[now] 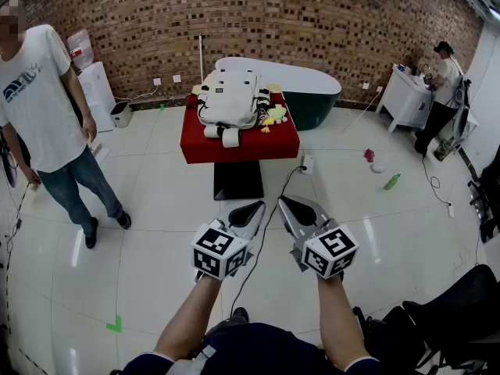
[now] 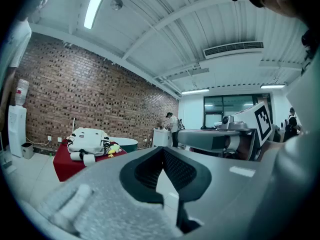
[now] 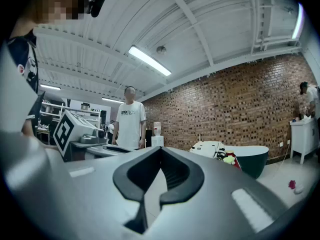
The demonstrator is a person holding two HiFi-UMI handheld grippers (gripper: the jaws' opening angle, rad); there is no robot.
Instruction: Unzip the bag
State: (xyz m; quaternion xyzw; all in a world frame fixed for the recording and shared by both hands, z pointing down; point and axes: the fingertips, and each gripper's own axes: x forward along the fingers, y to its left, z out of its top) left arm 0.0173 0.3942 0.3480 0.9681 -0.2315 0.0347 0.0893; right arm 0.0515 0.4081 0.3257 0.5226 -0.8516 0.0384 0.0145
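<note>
grippers 2: left gripper (image 1: 251, 209), right gripper (image 1: 287, 204) | bag (image 1: 229, 98) 1, ahead | red table (image 1: 238, 144) 1 | bathtub (image 1: 308, 88) 1 | persons 2: person (image 1: 41, 108) ahead-left, person (image 1: 443, 94) ahead-right | green bottle (image 1: 392, 181) 1

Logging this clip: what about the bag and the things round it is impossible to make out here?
- White backpack: its zipper is too small and far away in the head view and in both gripper views to tell whether it is open or shut.
- Yellow object beside it on the red table: head view, too small to identify.
- Backpack's underside: hidden against the table.
</note>
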